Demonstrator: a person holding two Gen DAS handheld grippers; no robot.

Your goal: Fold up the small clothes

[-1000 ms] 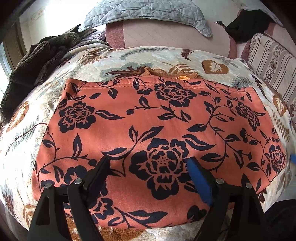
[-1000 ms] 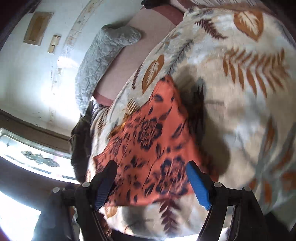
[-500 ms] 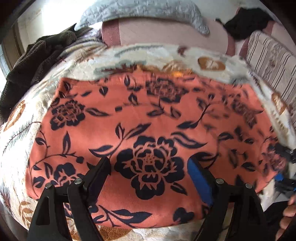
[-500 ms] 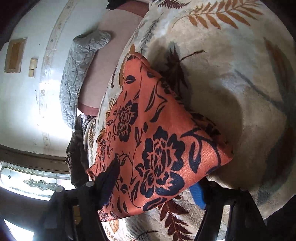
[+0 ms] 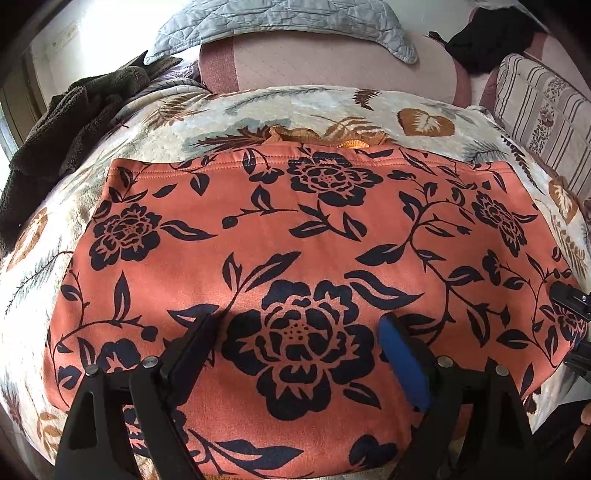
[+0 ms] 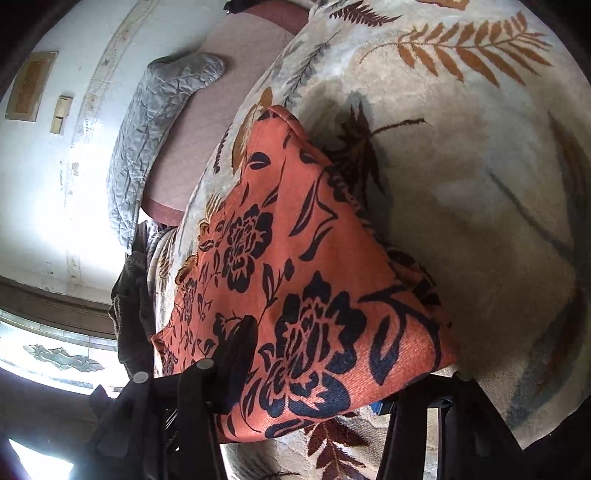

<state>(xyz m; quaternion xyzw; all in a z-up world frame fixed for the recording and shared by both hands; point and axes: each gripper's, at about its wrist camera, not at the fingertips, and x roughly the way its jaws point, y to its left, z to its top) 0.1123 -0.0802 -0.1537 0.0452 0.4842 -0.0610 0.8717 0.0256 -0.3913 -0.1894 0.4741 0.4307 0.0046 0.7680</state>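
An orange garment with dark blue flowers (image 5: 295, 236) lies flat on the leaf-patterned bedspread (image 5: 258, 103). My left gripper (image 5: 298, 325) hovers open over the garment's near edge, with nothing between its fingers. In the left wrist view my right gripper (image 5: 570, 321) shows at the garment's right corner. In the right wrist view that corner of the garment (image 6: 332, 332) rises between the jaws of my right gripper (image 6: 314, 369), which are closing. The black finger (image 6: 236, 354) lies on top of the cloth. The blue pad (image 6: 380, 406) is mostly hidden under it.
A dark brown towel (image 5: 62, 122) is heaped at the bed's left. A grey quilted pillow (image 5: 280, 22) and a pink bolster (image 5: 332, 62) lie at the head. A striped cushion (image 5: 543, 107) and a black cloth (image 5: 491, 37) sit at the right.
My right gripper came down onto the garment's corner and its jaws narrowed around it, one finger above the cloth, one below. The left gripper barely shifted and stays open.
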